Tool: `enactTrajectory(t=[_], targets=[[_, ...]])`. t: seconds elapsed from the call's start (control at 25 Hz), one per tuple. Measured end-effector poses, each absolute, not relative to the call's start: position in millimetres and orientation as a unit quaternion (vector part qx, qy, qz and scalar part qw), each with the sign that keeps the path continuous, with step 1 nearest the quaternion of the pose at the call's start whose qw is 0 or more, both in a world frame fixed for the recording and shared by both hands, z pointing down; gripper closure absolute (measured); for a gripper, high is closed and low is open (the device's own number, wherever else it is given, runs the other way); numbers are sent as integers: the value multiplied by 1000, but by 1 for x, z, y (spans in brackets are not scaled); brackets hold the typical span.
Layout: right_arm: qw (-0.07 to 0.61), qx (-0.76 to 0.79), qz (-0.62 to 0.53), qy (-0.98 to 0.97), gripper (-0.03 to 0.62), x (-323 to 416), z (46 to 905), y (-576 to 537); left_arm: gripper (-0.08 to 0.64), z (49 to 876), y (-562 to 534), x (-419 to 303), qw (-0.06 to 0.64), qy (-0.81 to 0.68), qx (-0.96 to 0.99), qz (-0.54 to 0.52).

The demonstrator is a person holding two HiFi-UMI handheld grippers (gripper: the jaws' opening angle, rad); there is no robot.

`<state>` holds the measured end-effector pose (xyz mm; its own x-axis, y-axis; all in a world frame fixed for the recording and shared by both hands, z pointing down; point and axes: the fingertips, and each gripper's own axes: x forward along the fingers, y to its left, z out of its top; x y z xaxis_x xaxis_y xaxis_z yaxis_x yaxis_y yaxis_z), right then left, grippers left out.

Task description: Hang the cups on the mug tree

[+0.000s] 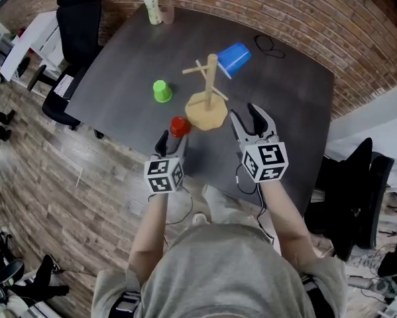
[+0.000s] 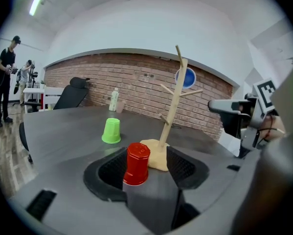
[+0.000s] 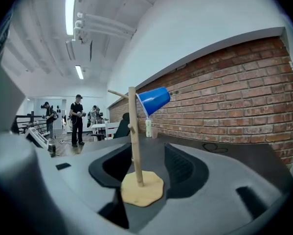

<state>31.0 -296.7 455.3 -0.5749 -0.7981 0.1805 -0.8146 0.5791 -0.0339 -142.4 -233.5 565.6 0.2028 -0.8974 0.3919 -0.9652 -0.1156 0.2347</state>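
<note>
Presently, item by item from your tools outward. Left gripper [image 1: 172,138]: jaws wide apart, with the red cup [image 2: 137,163] standing mouth-down between them, close to the left pad, a clear gap to the right pad, not clamped. Right gripper [image 1: 244,114]: jaws likewise wide apart and holding nothing. In its own view the mug tree [image 1: 210,78] stands framed between the tips; from the head view the gripper sits at 3 o'clock of the tree's flat wooden base, just beside it. Red cup: on the table [image 1: 132,65] at 7 o'clock of that base, close to its edge. Green cup [image 1: 162,91]: mouth-down on the table at 9 o'clock of the tree, apart from it. Blue cup [image 1: 234,59]: already hung, tilted, on an upper peg at 1 o'clock of the post. Bottle [image 1: 152,7]: upright at the table's far edge, 11 o'clock. Cable loop [image 1: 270,45]: on the tabletop near the brick wall [image 3: 234,97], 2 o'clock. Office chair [image 1: 75,18]: at the table's far left corner.
</note>
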Motion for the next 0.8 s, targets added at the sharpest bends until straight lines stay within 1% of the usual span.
enactTrajectory(t=[0.32,0.56,0.8], targets=[[74,461,78,-881,454,34,482,-291,328,599,-255,-146,233,-630,733,112],[83,466,99,-875,459,42,502,-288,328,618,-264,-148,237,-629,727,139],[98,475,111,-868,478,51,520,-282,348,619,-270,-147,228,-630,728,142]])
